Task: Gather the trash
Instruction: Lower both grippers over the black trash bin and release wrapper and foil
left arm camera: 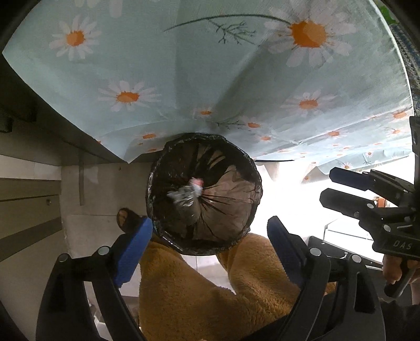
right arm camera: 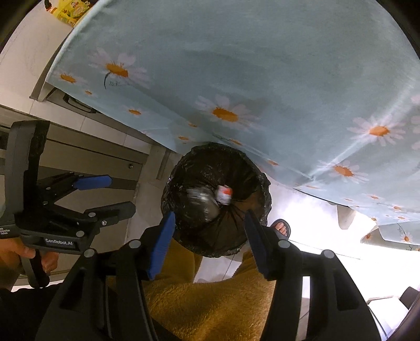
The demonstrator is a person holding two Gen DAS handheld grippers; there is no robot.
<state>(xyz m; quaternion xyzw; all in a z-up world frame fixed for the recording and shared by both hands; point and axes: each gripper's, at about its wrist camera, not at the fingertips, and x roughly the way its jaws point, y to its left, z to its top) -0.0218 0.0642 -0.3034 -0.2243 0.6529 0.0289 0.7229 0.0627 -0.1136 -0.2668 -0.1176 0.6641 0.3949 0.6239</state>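
Observation:
A round trash bin (left arm camera: 204, 194) lined with a black bag stands on the floor at the table's edge; it also shows in the right wrist view (right arm camera: 216, 199). Inside it lie a crumpled silvery wrapper (left arm camera: 183, 199) and a small white and red piece (left arm camera: 197, 183), blurred; both also show in the right wrist view, wrapper (right arm camera: 200, 199) and piece (right arm camera: 223, 194). My left gripper (left arm camera: 210, 244) is open and empty above the bin's near rim. My right gripper (right arm camera: 210, 236) is open and empty above the bin too. Each gripper shows in the other's view, the right (left arm camera: 338, 188) and the left (right arm camera: 115, 194).
A light blue tablecloth with daisies (left arm camera: 210, 78) hangs over the table above the bin. The person's mustard fleece trousers (left arm camera: 210, 293) and sandalled feet (right arm camera: 281, 227) are right below the bin. Grey cabinet drawers (right arm camera: 92, 157) stand at the left. A yellow packet (right arm camera: 71, 10) lies on the table.

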